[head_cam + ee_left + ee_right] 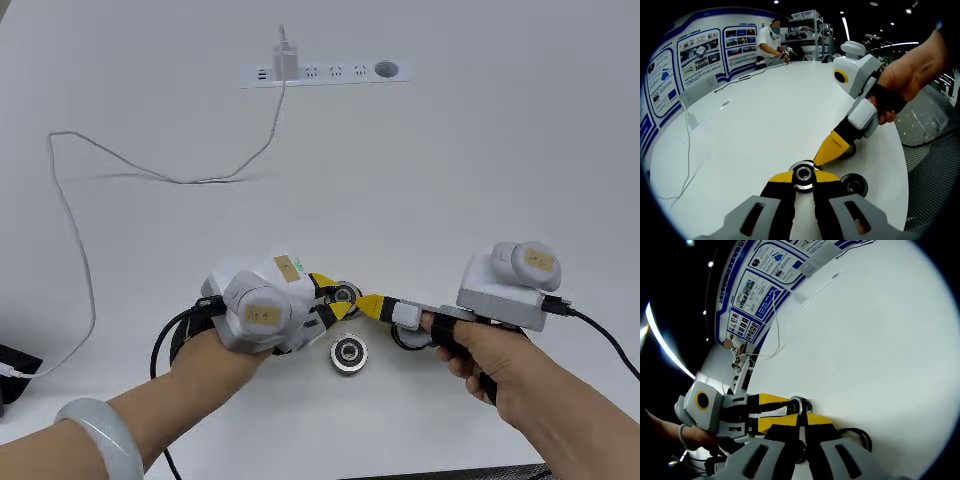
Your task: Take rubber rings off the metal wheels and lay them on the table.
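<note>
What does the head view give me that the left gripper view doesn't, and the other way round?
Head view: the left tool seen from above with its white body, the hand holding it, and a pale bracelet on that wrist.
Left gripper view: poster panels on the wall, shelving, and a person at the table's far end.
Both: the left tool shut on a metal wheel, the right tool with its yellow tip at that wheel's rim, and a second wheel lying flat on the white table.
</note>
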`<move>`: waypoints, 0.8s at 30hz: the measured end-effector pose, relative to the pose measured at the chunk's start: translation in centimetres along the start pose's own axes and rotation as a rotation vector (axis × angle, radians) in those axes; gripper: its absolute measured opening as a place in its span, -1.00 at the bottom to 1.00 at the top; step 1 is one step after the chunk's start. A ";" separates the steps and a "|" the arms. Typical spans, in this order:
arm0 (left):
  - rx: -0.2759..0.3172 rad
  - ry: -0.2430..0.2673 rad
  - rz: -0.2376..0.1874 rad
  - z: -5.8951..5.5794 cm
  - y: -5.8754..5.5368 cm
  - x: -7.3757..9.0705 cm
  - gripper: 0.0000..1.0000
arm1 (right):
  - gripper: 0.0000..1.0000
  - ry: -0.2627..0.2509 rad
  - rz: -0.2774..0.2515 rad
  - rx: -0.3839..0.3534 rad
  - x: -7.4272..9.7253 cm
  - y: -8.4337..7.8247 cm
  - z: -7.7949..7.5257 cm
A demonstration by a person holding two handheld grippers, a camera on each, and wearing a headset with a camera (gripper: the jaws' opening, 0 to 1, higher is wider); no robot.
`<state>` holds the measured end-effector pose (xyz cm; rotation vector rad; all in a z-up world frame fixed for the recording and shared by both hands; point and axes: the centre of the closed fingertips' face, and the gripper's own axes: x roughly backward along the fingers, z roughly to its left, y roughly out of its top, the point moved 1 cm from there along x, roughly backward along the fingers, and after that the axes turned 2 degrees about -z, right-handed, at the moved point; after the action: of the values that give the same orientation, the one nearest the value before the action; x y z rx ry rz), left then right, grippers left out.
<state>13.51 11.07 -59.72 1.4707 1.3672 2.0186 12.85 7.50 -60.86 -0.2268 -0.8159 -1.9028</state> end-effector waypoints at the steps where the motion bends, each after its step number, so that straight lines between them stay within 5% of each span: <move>1: 0.000 0.000 0.000 0.0 0.0 0.0 -0.73 | -0.90 -0.002 0.000 0.001 0.0 0.0 0.0; 24: -0.003 -0.001 0.004 0.0 0.0 -0.1 -0.73 | -0.96 0.006 0.008 -0.020 -0.1 0.0 0.3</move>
<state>13.56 11.05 -59.75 1.4744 1.3612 2.0208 12.90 7.77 -60.68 -0.2364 -0.7910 -1.9042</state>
